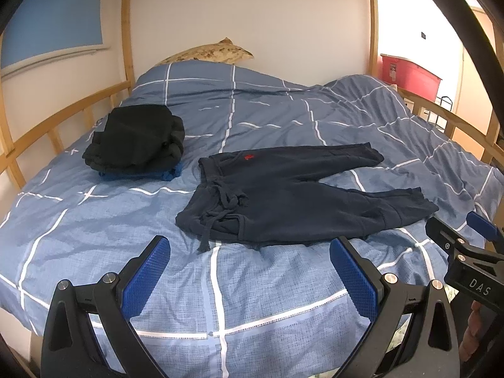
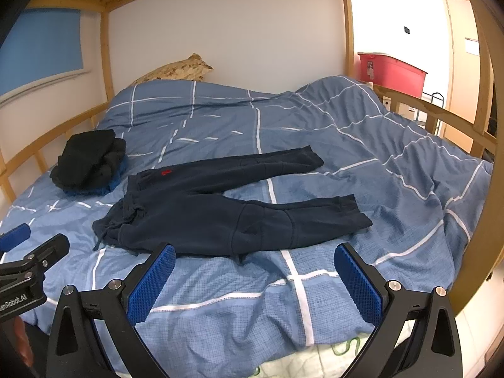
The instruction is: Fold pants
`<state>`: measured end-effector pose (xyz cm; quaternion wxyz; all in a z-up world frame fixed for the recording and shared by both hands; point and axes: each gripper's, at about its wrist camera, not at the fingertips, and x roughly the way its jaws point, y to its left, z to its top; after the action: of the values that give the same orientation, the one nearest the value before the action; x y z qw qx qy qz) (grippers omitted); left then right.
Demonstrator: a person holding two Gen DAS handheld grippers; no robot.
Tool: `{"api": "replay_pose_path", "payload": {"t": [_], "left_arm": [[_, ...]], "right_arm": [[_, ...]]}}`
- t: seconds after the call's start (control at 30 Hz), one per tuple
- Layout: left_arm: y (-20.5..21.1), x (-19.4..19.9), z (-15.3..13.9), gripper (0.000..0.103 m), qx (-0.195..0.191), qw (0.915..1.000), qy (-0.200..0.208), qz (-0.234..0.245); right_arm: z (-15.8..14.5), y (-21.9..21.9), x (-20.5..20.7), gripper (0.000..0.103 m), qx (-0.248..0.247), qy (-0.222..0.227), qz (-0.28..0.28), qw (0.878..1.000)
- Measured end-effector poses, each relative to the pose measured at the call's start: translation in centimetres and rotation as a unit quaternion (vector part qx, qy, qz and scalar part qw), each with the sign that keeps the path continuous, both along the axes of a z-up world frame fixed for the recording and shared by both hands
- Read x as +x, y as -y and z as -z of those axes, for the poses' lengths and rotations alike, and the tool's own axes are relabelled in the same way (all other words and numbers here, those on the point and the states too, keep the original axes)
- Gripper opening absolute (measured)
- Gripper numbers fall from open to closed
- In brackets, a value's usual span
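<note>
Dark navy pants (image 1: 293, 195) with a small red logo lie spread flat on the blue checked duvet, waistband and drawstring to the left, both legs pointing right and apart. They also show in the right wrist view (image 2: 226, 211). My left gripper (image 1: 252, 252) is open and empty, hovering just in front of the waistband's near edge. My right gripper (image 2: 255, 258) is open and empty, just in front of the near leg. The right gripper also shows at the right edge of the left wrist view (image 1: 463, 233).
A stack of folded dark clothes (image 1: 138, 140) sits on the bed to the left of the pants. A patterned pillow (image 1: 208, 52) lies at the head. Wooden bunk rails (image 1: 63, 116) run along the left and right sides. A red bin (image 1: 409, 74) stands beyond the bed.
</note>
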<state>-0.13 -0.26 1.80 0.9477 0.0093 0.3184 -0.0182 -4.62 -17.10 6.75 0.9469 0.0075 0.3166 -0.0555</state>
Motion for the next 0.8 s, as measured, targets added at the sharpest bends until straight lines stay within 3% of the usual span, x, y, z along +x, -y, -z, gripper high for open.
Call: {"api": "replay_pose_path", "payload": {"t": [0.8], "left_arm": [[0.28, 0.15, -0.29, 0.103, 0.005, 0.9998, 0.016, -0.007]], "right_arm": [[0.13, -0.1, 0.01, 0.102, 0.002, 0.001, 0.0, 1.0]]}}
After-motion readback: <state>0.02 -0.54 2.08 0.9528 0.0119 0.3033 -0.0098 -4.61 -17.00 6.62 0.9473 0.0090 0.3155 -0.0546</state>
